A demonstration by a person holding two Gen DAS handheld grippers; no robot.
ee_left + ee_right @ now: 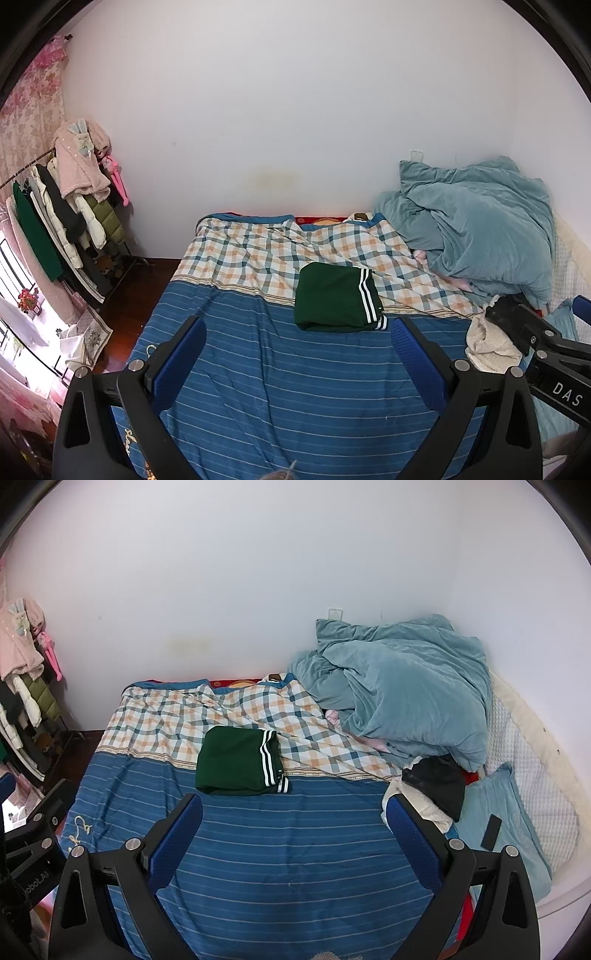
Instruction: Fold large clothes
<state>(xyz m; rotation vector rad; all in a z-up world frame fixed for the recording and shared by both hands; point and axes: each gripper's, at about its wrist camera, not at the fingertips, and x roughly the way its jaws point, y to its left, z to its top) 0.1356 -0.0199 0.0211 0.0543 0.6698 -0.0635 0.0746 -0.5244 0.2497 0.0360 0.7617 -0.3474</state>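
Bedroom, white wall, bed under a blue striped cover. Clothes rack off its left edge. Your left gripper and right gripper hover over the near edge, both wide open, holding nothing. Folded green garment sits mid-bed. Cream and black clothes pile at right edge: soft, limp, light. Pinch a hem or shoulder seam.

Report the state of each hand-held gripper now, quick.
Left hand-held gripper: open, holding nothing, above the blue striped bedsheet.
Right hand-held gripper: open, holding nothing.
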